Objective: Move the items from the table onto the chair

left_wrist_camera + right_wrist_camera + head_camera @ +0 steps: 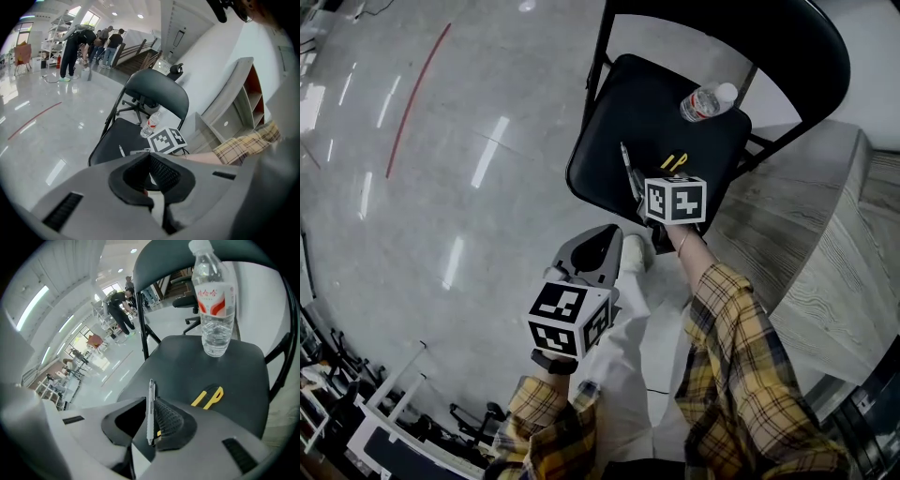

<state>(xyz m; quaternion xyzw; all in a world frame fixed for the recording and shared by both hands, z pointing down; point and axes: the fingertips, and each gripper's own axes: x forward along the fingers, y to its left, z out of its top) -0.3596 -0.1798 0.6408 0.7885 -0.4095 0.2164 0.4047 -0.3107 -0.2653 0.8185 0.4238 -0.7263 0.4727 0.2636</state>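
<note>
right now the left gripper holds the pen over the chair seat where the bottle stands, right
Not quite: it is the right gripper that holds the pen over the chair seat where the bottle stands. The right gripper view shows the pen between its jaws.

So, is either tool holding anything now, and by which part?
Right tool holds a pen by its near half, far end sticking out. Left tool is shut, empty.

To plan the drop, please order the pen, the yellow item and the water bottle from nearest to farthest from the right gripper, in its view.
1. pen, held in the jaws.
2. yellow item, on the seat, to the right.
3. water bottle, upright at the seat's back.
</note>
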